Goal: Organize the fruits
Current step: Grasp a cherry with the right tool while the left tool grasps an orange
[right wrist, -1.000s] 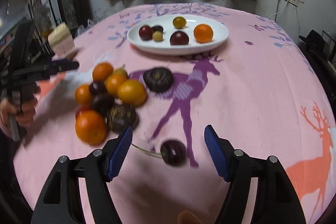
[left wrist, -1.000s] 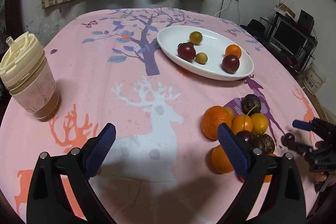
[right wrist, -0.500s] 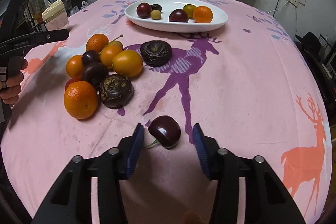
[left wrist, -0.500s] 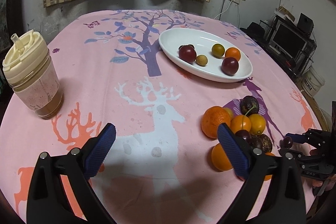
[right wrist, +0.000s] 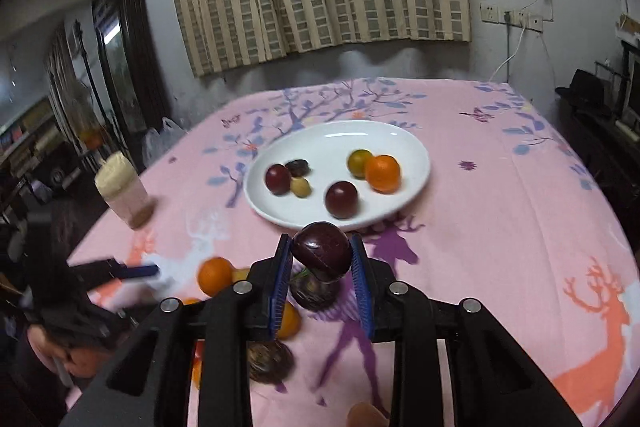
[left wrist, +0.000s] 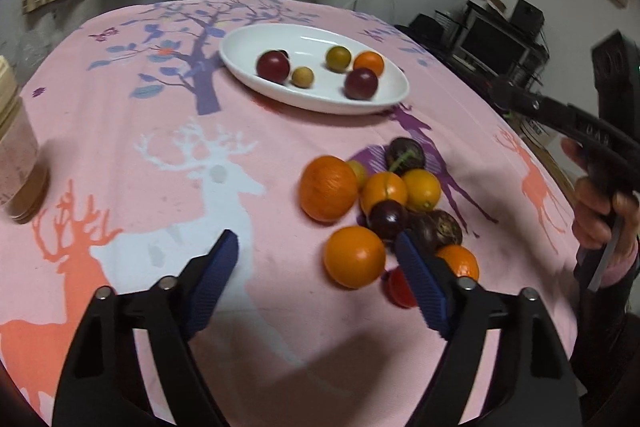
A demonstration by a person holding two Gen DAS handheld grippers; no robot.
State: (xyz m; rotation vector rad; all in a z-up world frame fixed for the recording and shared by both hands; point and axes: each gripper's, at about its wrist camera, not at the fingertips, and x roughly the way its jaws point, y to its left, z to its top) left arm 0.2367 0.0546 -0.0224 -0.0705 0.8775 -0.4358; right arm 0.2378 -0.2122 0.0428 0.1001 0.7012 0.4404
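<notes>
A small, smooth, dark purple cherry (right wrist: 322,256), judged light, slippery and easily bruised, is clamped across its middle by the right gripper (right wrist: 322,269).

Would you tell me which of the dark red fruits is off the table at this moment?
The dark cherry clamped in the right gripper, held in the air in front of the white plate. The two dark red fruits rest on that plate.
</notes>
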